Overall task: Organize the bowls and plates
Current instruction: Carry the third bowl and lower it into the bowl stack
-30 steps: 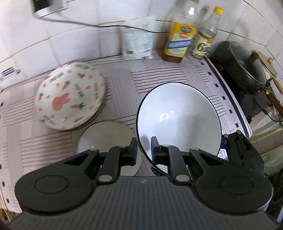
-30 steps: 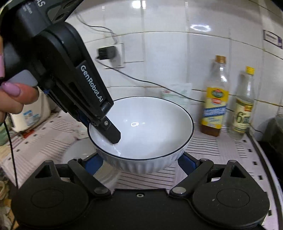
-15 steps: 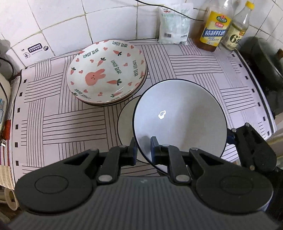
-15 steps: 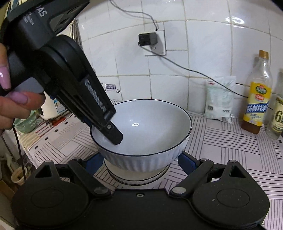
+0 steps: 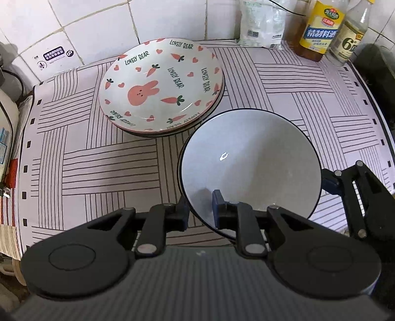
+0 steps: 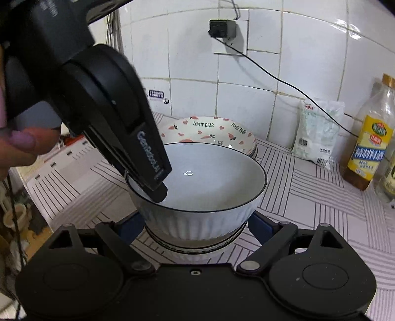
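Observation:
A white ribbed bowl with a dark rim (image 5: pixel 249 163) (image 6: pixel 202 187) sits nested in a second bowl (image 6: pixel 197 243) of the same kind on the striped mat. My left gripper (image 5: pixel 200 210) has its jaws standing slightly apart on either side of the bowl's near rim, one finger inside and one outside; it shows from the side in the right wrist view (image 6: pixel 158 190). My right gripper (image 6: pixel 197 227) is open, its blue-padded fingers on either side of the bowl's base. A stack of rabbit-and-carrot plates (image 5: pixel 160 84) (image 6: pixel 209 130) lies behind the bowls.
Two bottles (image 5: pixel 321 27) (image 6: pixel 370 138) and a white packet (image 5: pixel 261 22) (image 6: pixel 318 133) stand against the tiled wall. A dark pot (image 5: pixel 377 69) sits at the right. A plug and cable (image 6: pixel 222 28) hang on the wall. A white appliance (image 5: pixel 6 128) is at the left edge.
The bowl has come down from above the mat into the second bowl, which is now hidden from above. The left gripper's fingers have spread a little on its rim.

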### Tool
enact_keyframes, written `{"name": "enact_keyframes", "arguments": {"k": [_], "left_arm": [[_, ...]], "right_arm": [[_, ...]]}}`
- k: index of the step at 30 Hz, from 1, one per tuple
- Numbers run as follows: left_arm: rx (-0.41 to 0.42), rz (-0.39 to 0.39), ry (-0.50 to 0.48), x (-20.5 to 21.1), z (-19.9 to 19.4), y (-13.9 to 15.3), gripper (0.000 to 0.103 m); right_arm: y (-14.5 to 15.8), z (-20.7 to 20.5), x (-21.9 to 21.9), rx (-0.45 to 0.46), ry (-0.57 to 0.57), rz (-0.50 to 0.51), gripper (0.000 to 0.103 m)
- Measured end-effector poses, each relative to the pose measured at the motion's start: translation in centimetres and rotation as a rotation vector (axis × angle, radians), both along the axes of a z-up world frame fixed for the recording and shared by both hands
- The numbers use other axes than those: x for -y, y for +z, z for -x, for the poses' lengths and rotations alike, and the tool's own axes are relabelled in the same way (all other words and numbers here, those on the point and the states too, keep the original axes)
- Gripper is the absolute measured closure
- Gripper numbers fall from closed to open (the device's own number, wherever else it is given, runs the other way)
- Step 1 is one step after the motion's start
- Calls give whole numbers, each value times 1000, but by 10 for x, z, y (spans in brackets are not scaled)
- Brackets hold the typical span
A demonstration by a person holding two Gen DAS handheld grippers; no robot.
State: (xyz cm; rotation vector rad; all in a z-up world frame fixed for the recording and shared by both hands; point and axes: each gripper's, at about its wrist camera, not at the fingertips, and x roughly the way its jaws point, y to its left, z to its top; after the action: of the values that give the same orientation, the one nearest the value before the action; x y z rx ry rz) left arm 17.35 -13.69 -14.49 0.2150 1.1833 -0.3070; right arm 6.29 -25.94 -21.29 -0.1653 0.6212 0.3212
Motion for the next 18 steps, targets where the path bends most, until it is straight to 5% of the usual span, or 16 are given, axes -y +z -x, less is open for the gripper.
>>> {"name": "enact_keyframes", "arguments": {"k": [18], "left_arm": [[34,-7,43,-2,6,-16,84]], "right_arm": [[-8,1,-25,-6,1,191,7]]}}
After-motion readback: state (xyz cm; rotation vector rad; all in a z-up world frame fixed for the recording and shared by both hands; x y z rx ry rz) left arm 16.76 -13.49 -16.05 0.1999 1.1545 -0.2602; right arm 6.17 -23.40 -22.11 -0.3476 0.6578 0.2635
